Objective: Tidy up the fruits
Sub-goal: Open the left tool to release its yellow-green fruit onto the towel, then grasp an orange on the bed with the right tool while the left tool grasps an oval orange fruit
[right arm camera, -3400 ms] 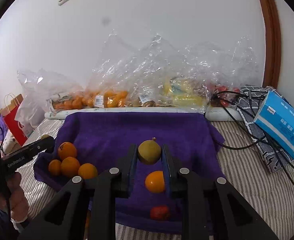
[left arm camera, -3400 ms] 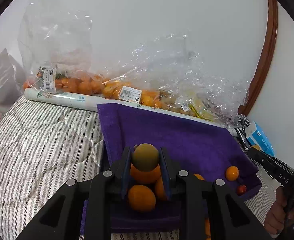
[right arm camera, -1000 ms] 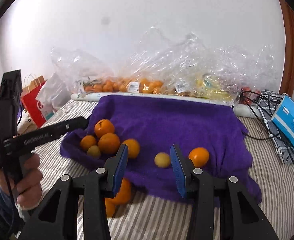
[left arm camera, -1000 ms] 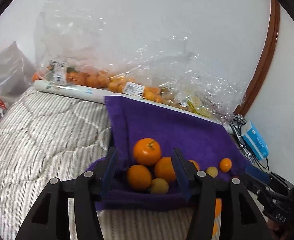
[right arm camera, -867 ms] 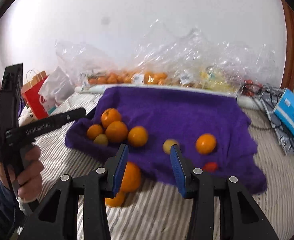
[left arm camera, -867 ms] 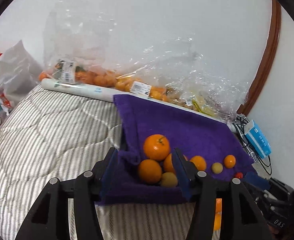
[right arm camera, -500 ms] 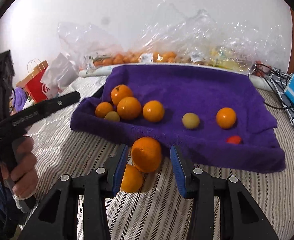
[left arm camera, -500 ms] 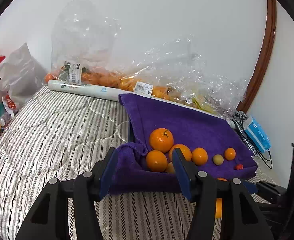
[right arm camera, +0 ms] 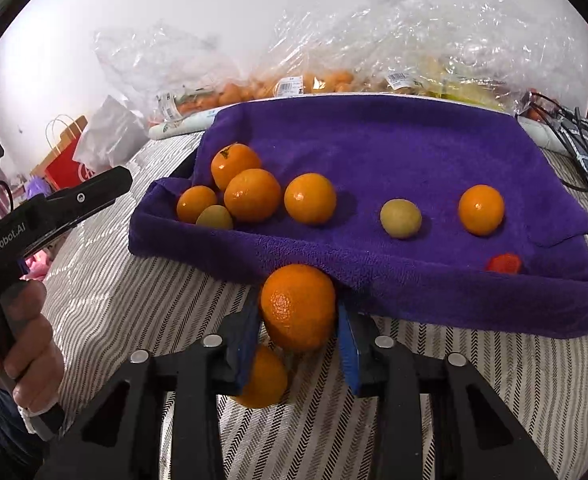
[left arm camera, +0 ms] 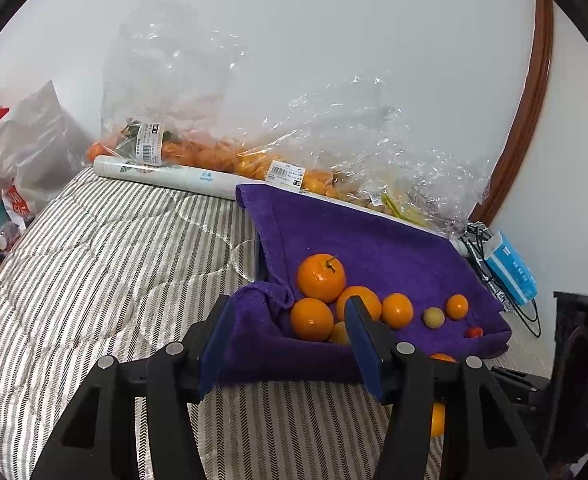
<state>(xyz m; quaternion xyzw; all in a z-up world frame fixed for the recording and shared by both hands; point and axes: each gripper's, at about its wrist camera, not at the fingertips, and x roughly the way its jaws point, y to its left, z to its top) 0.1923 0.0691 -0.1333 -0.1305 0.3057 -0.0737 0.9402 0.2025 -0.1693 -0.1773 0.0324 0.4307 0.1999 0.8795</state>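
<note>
A purple towel point(right arm camera: 374, 140) lies on the striped bed with several oranges point(right arm camera: 251, 196) clustered at its near-left corner. Also on it are two yellow-green fruits point(right arm camera: 400, 218), a lone orange point(right arm camera: 481, 209) and a small red fruit point(right arm camera: 504, 263). Just in front of the towel's edge, my right gripper point(right arm camera: 298, 308) is closing on a large orange point(right arm camera: 298, 306), both blue pads against its sides. A second orange point(right arm camera: 263, 380) lies on the bed below it. My left gripper point(left arm camera: 287, 302) stays open before the towel's left corner point(left arm camera: 253, 320), holding nothing.
Clear plastic bags of fruit point(left arm camera: 253, 160) and a white roll point(left arm camera: 165, 176) line the wall behind the towel. A blue box point(left arm camera: 510, 272) and black cables point(right arm camera: 566, 120) sit at the right. A red paper bag point(right arm camera: 65, 164) stands at the left. A hand point(right arm camera: 29, 344) holds the left gripper.
My right gripper has come down over the bed in front of the towel and its jaws have narrowed around the large orange. The left gripper has barely shifted and stays open.
</note>
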